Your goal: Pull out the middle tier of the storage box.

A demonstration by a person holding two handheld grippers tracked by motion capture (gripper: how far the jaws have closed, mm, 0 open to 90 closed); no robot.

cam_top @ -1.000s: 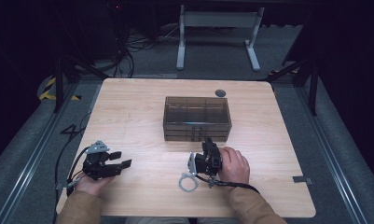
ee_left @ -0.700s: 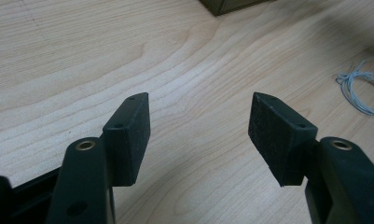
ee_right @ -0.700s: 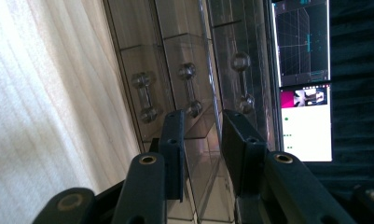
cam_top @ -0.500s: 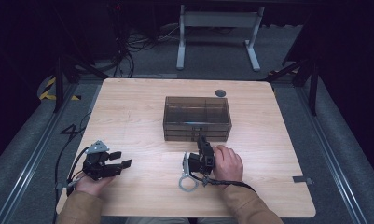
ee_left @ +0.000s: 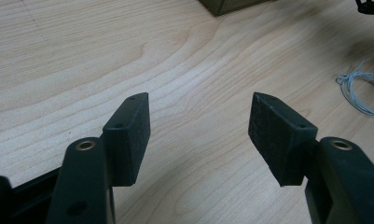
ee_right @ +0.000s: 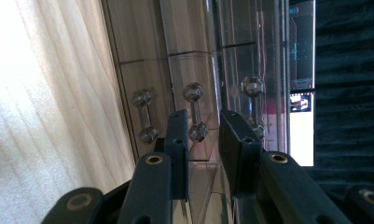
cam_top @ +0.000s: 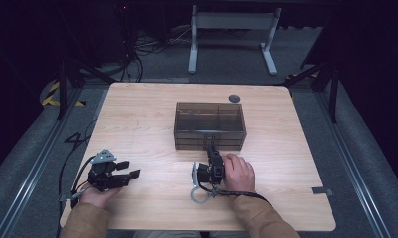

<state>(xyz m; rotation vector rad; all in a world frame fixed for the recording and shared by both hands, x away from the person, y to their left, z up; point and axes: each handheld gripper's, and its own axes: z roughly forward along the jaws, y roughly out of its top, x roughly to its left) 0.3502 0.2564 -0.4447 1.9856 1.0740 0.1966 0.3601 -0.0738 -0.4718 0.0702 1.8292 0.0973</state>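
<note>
Where the high view looks down on the wooden table, a smoky see-through drawer box stands mid-table with the right gripper rolled on its side at its front, while the left gripper rests well apart near the table's left edge. In the left gripper view its jaws stand wide apart over bare wood, a coil of pale string lying off to one side. In the right gripper view the jaws, which have just been closing, flank the middle clear dumbbell-shaped handle with a narrow gap; whether the pads press it I cannot tell.
</note>
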